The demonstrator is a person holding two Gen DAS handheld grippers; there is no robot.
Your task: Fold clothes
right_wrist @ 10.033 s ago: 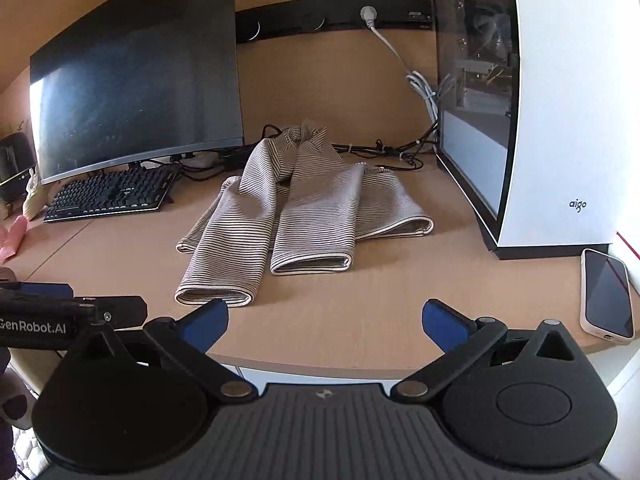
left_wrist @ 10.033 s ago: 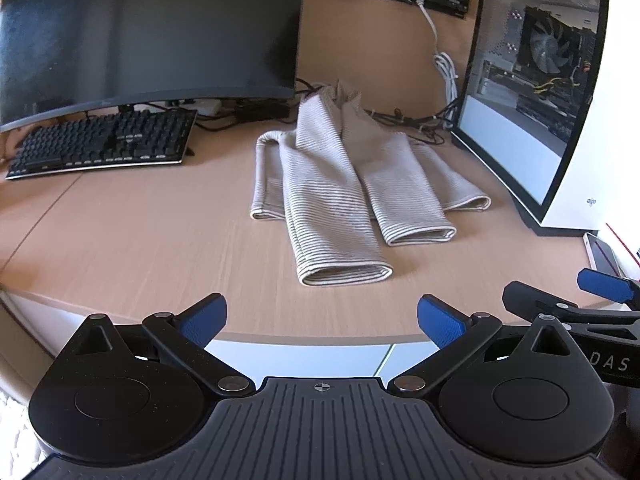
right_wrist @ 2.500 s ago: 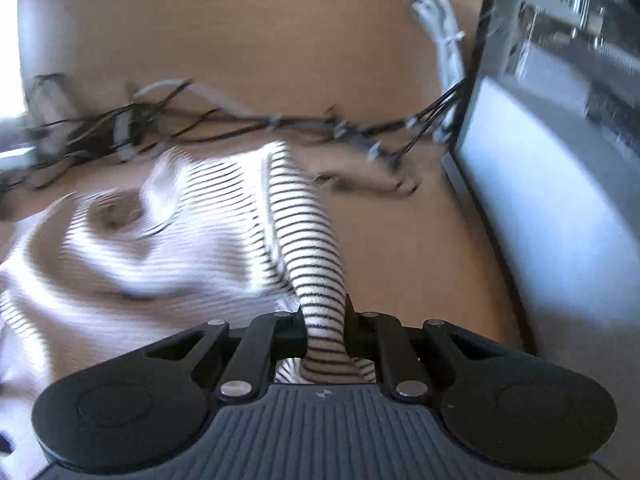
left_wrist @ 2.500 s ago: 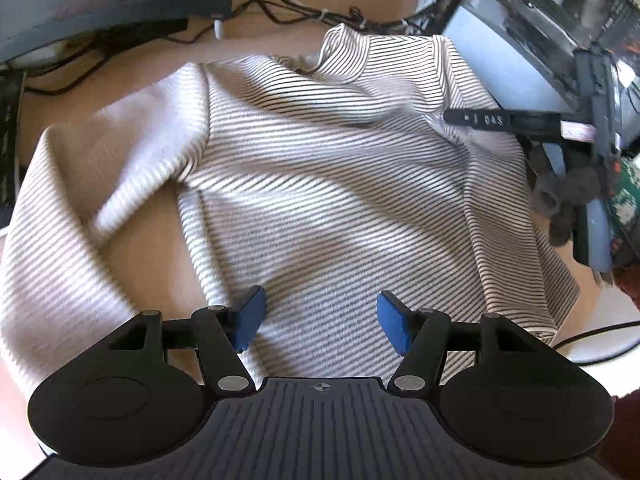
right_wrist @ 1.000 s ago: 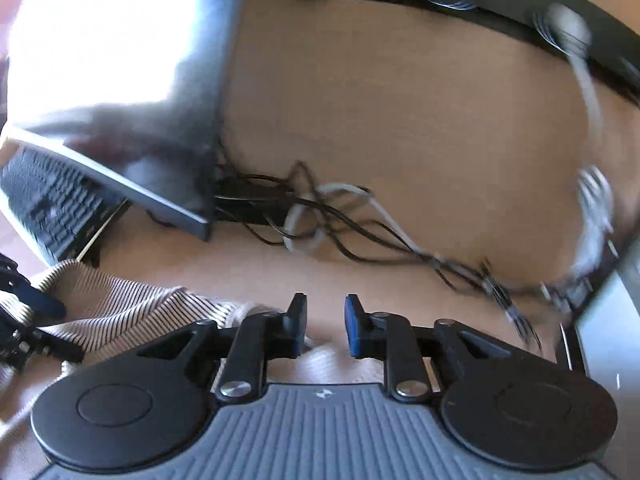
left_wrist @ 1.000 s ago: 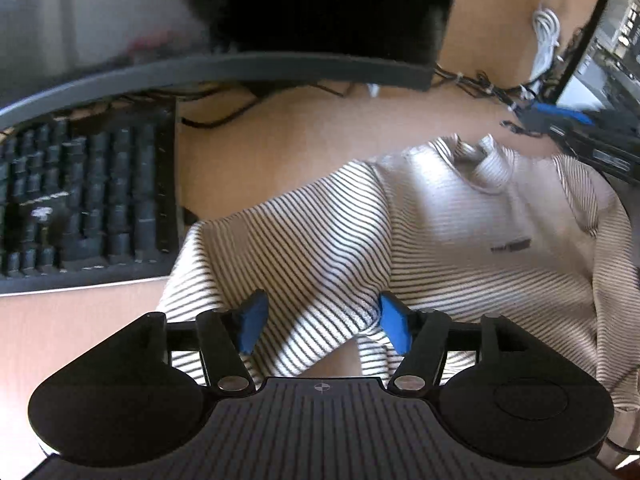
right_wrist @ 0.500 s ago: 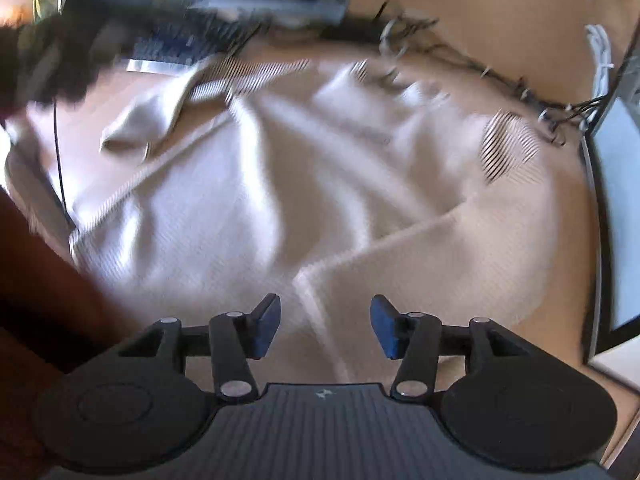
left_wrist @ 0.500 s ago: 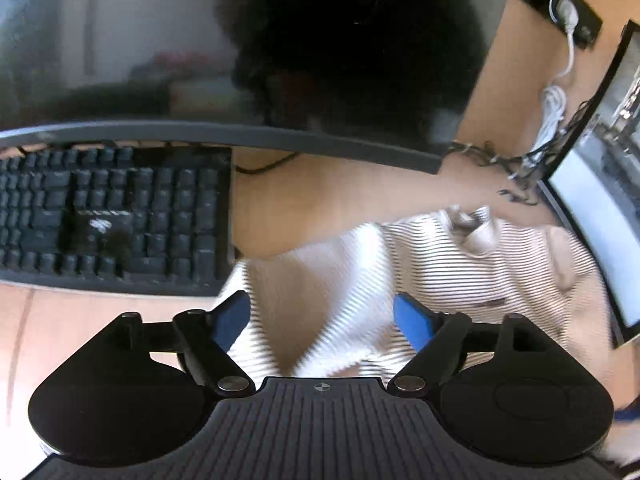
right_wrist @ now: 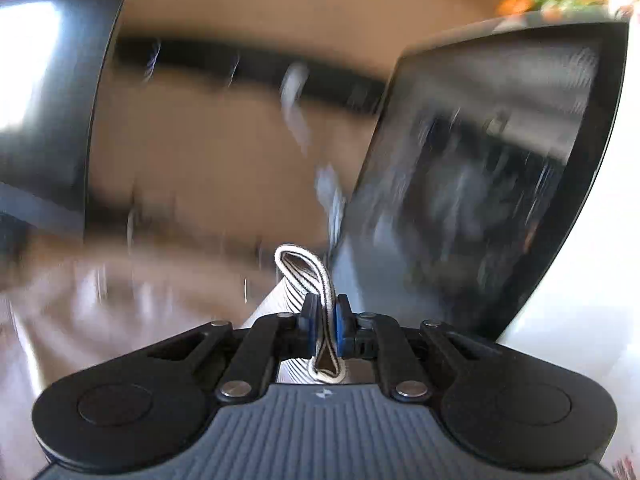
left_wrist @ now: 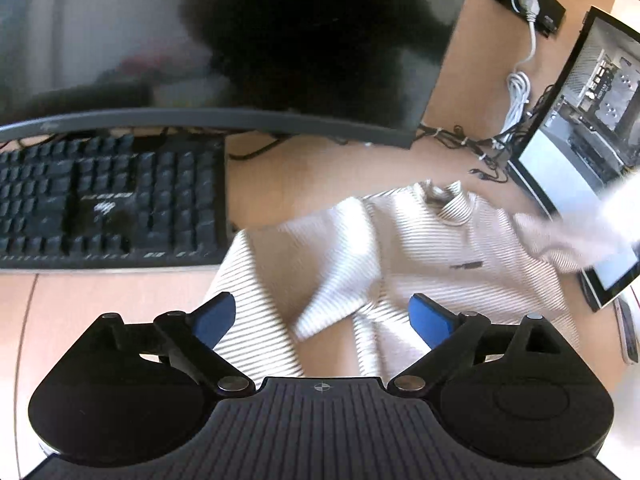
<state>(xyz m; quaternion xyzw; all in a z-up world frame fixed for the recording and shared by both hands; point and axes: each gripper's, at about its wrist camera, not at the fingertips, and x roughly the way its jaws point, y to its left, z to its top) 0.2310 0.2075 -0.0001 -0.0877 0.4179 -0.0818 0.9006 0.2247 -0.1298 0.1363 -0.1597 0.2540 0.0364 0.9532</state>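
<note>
A sleeve end [right_wrist: 306, 276] of the striped sweater [left_wrist: 400, 248] lying on the desk [left_wrist: 100, 292] is being pinched by the right gripper [right_wrist: 323, 326], likely for folding inward, while the left gripper [left_wrist: 322, 316] is being held wide above the hem.

Cream, dark-striped sweater [left_wrist: 420, 240]; black keyboard [left_wrist: 108, 200]

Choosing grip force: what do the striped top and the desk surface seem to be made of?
Striped top: soft ribbed knit, matte; it drapes and its edge loops between the right gripper's pads. Desk: smooth tan, probably wood-look laminate; blur leaves this uncertain.
</note>
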